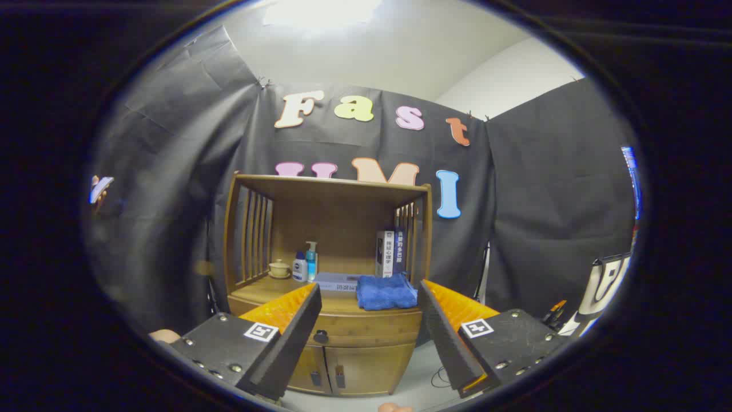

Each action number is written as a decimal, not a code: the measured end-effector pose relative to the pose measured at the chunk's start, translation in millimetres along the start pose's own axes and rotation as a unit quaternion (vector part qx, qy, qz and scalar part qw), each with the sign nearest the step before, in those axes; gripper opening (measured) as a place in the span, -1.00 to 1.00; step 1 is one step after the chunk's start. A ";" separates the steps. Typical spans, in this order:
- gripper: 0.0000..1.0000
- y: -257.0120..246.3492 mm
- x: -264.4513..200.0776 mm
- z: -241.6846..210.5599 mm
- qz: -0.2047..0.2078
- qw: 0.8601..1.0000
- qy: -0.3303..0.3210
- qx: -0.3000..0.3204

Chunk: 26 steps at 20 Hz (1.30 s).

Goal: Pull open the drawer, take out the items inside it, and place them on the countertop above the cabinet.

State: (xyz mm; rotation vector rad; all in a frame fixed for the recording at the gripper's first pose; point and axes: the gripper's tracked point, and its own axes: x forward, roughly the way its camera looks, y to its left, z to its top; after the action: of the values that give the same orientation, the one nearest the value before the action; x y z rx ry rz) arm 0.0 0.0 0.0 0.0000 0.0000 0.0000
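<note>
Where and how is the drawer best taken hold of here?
By the small dark knob at the middle of the drawer front, approached straight from the front. It protrudes, so the open gripper can probably close its fingers around it and pull back.

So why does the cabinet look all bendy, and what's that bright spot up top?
In the gripper view, the fisheye lens bows the wooden cabinet and the walls outward; the bright spot is a ceiling light, washed out by glare; the open tongs, close to the lens, look oversized, while the blue towel beyond them stays sharp.
</note>
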 end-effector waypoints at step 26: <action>1.00 45.4 41.7 -73.4 0.042 0.997 0.066 -0.019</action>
State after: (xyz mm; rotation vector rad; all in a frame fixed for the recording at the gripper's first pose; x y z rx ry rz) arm 41.7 45.4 -73.4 -0.0388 0.1326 0.0834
